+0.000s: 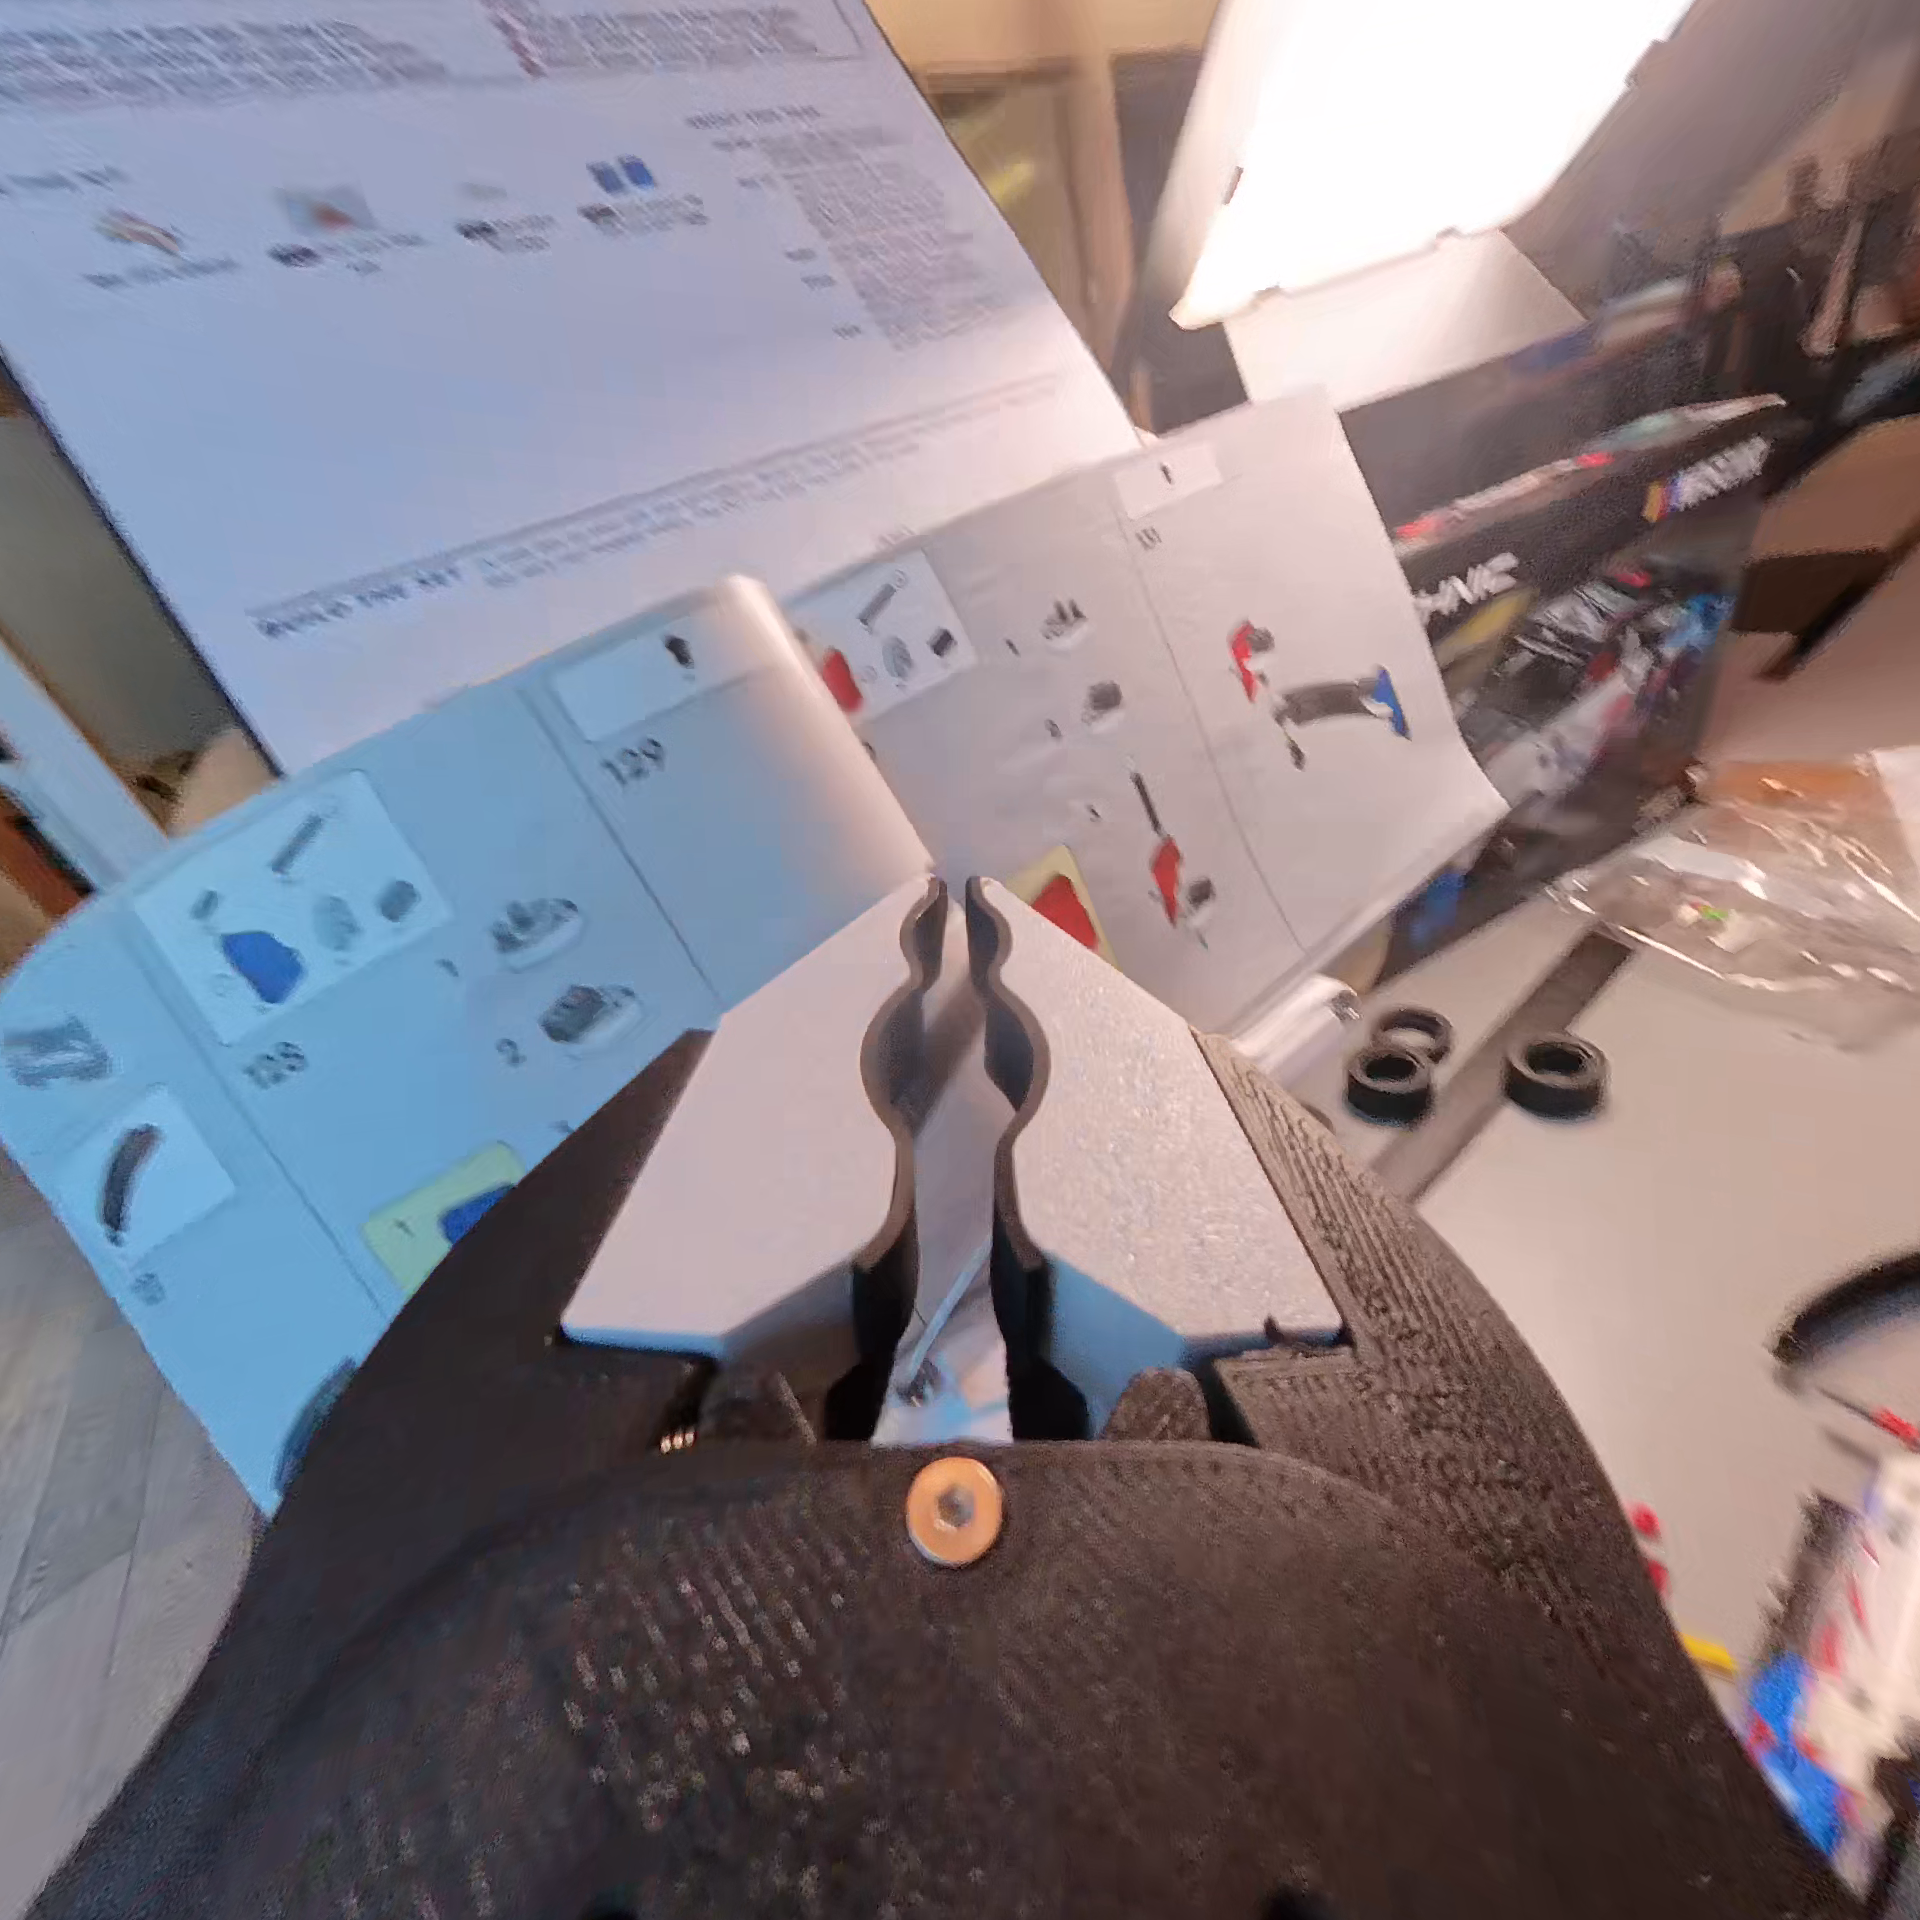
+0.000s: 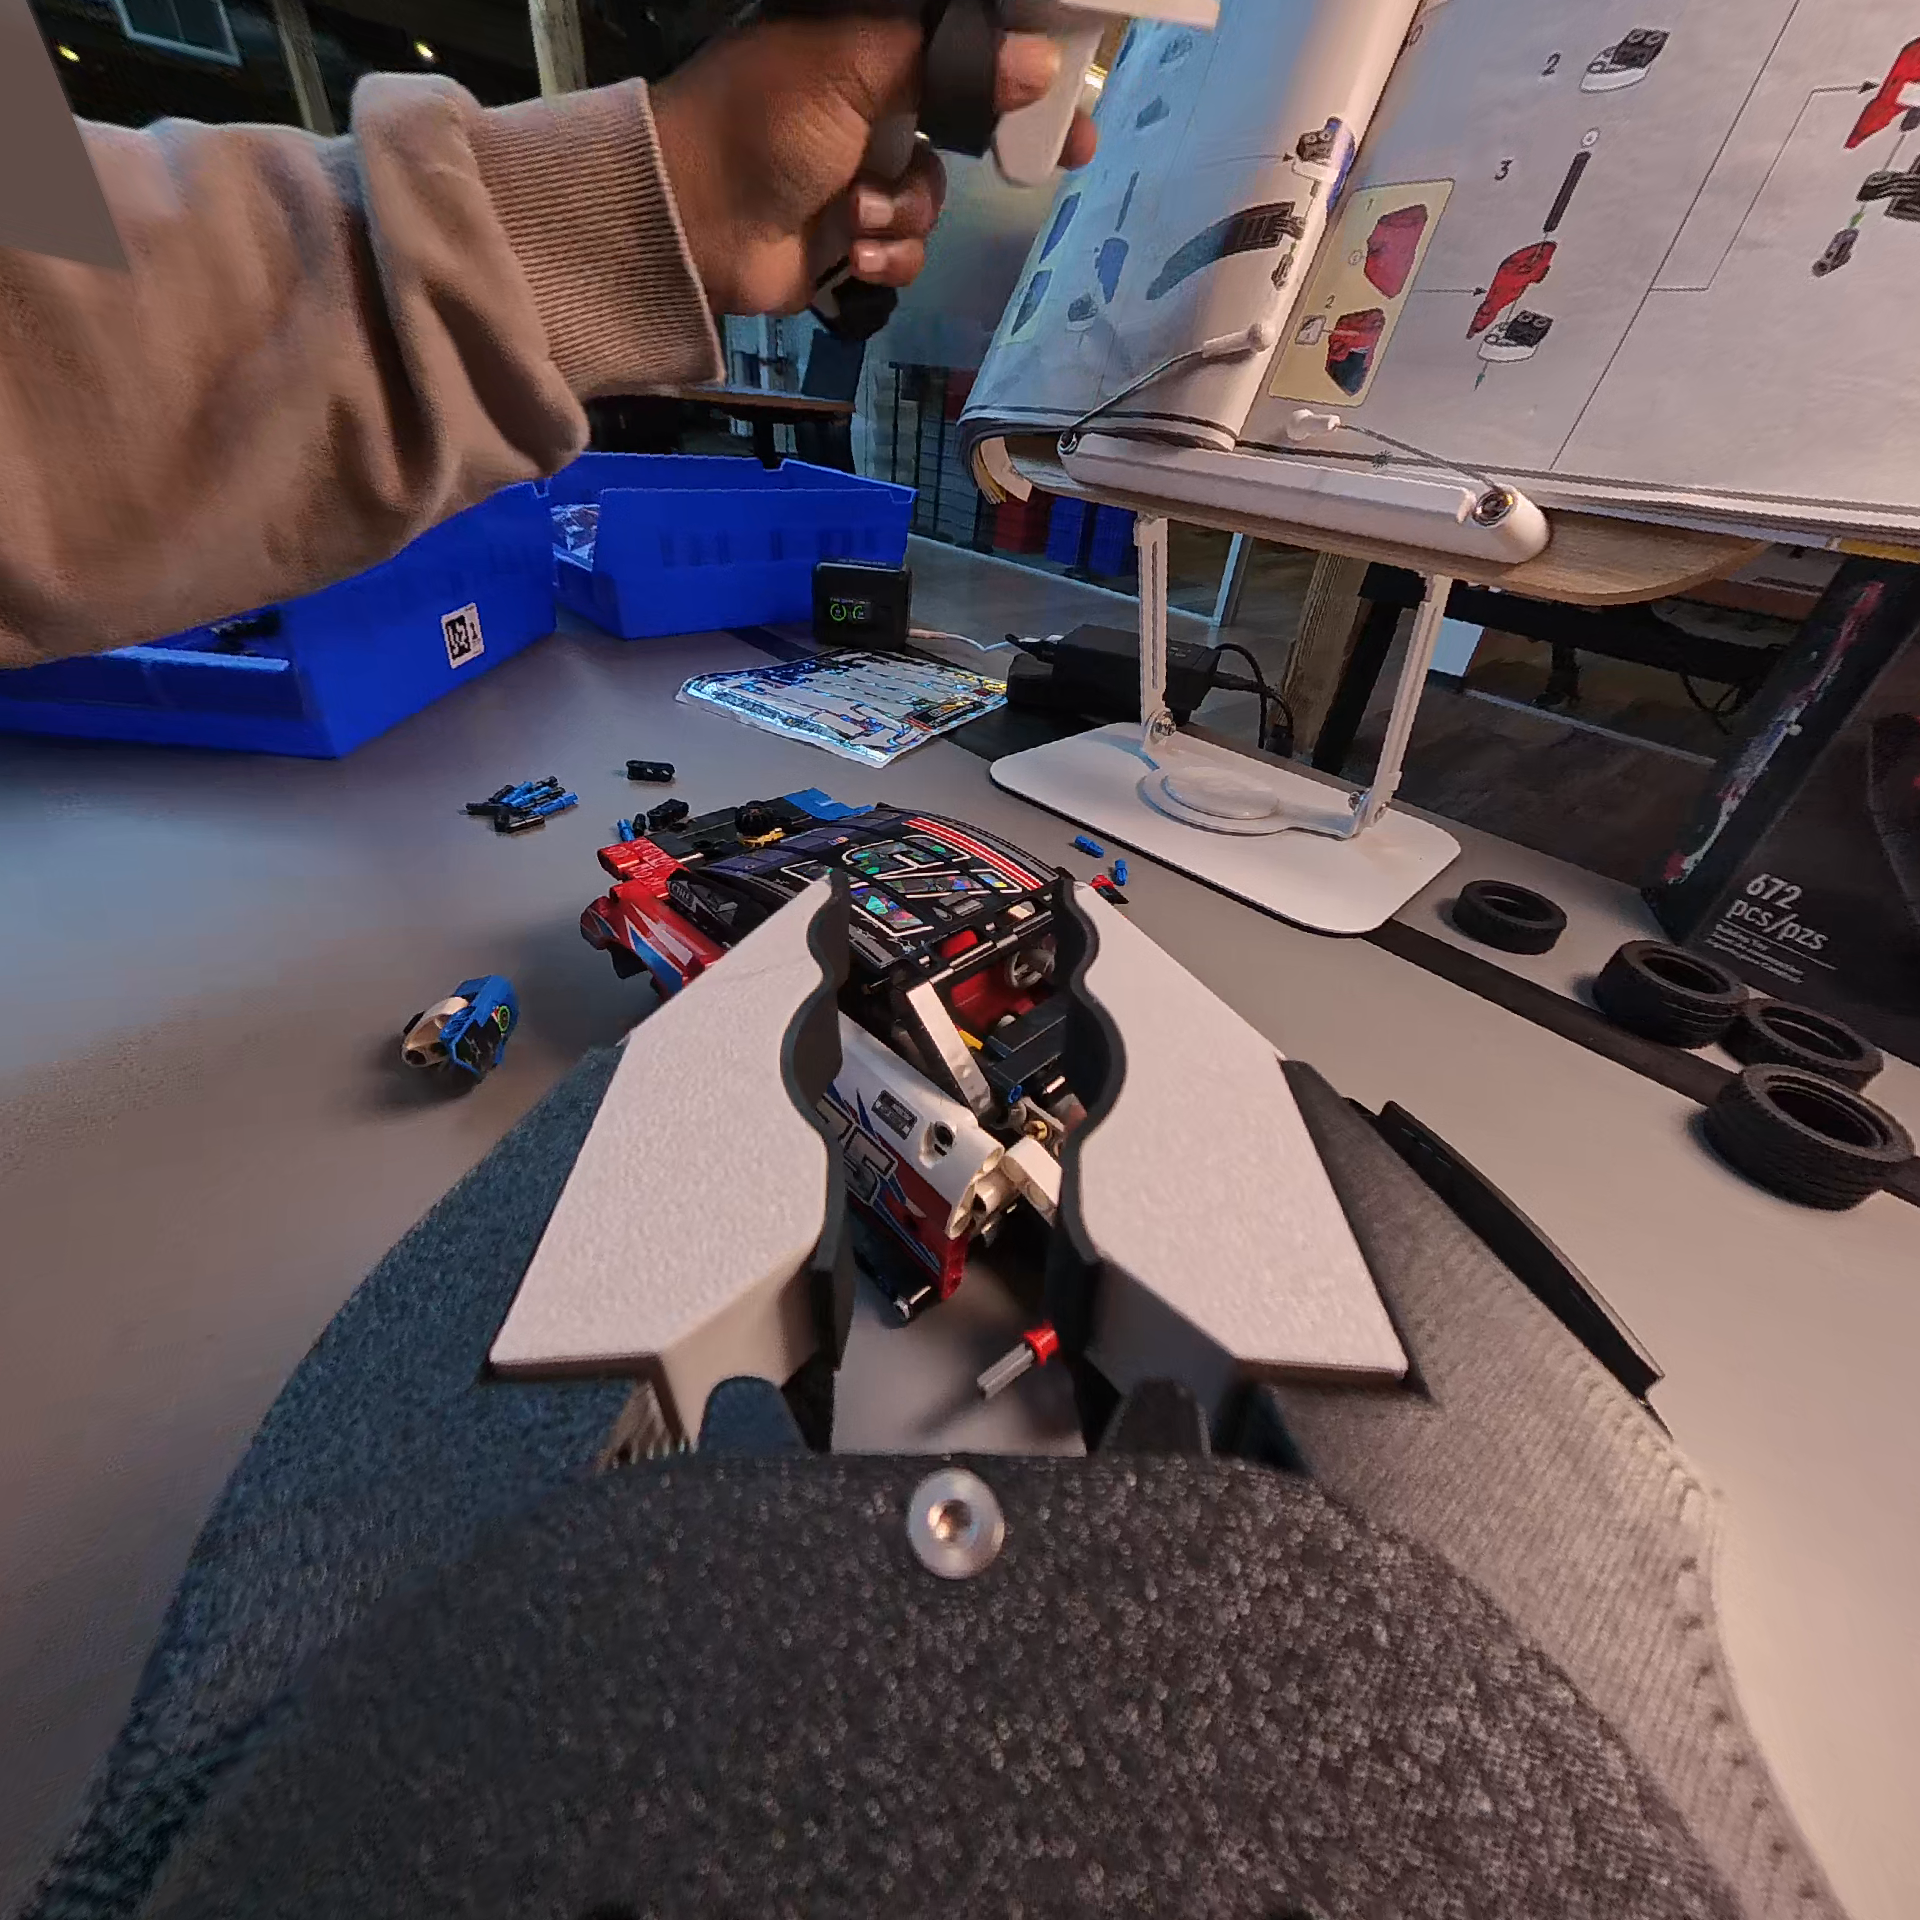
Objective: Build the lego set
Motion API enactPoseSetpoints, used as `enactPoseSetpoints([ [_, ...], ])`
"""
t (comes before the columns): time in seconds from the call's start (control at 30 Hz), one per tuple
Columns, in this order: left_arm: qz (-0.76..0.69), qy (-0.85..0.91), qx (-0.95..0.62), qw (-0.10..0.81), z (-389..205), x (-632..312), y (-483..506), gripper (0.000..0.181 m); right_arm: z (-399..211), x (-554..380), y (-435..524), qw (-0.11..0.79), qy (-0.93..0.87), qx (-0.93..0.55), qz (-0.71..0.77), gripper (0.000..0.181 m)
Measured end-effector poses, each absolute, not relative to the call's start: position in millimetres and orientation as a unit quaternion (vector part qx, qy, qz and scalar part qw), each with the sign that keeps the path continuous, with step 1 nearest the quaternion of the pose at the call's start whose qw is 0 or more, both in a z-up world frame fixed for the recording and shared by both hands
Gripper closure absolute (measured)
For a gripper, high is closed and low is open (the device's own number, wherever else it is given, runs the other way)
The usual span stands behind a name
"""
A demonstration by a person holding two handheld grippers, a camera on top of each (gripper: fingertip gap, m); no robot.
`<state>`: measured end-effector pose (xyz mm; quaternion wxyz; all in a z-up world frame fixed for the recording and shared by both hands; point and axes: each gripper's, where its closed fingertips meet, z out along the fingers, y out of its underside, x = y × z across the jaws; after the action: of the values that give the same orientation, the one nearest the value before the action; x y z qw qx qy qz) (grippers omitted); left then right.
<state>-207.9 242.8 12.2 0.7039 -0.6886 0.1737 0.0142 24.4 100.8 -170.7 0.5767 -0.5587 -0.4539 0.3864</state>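
The left tool (image 1: 954, 883), nearly closed and empty, points at the paper instruction booklet (image 1: 644, 831) propped on a white stand at upper centre. Centre frame, the right tool (image 2: 951, 904) straddles the glossy red, white and blue plastic car (image 2: 831, 894) on the grey table (image 2: 260, 1039); contact unclear. Ribbed rubber tyres (image 2: 1808, 1132) wait right

Part-built lego car (image 2: 883, 935) upright on table (image 2: 260, 1143)

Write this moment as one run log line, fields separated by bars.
left gripper: shut on instruction booklet page | right gripper: open, around lego car | tyres: loose on table
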Motion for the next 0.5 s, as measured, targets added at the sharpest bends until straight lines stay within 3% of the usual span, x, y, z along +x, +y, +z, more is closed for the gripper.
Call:
enactPoseSetpoints([
  [0.03,-0.011,0.195,-0.713,0.674,-5,-197,234,0.178,-171,25,101,0.577,-0.454,-0.559,0.385,0.145],
  [0.1,-0.08,0.247,-0.762,0.594,-51,-169,208,0.17,-172,24,102,0.575,-0.454,-0.56,0.387,0.144],
  [0.27,-0.265,0.334,-0.819,0.383,-160,-105,110,0.117,-166,29,106,0.582,-0.443,-0.559,0.391,0.143],
  [0.37,-0.241,0.382,-0.83,0.328,-210,-93,80,0.09,-166,31,109,0.581,-0.436,-0.563,0.395,0.143],
  [0.43,-0.221,0.409,-0.827,0.315,-230,-86,72,0.08,-166,30,109,0.578,-0.435,-0.565,0.398,0.143],
  [0.5,-0.199,0.43,-0.817,0.328,-232,-82,74,0.092,-167,30,108,0.577,-0.436,-0.565,0.397,0.144],
])
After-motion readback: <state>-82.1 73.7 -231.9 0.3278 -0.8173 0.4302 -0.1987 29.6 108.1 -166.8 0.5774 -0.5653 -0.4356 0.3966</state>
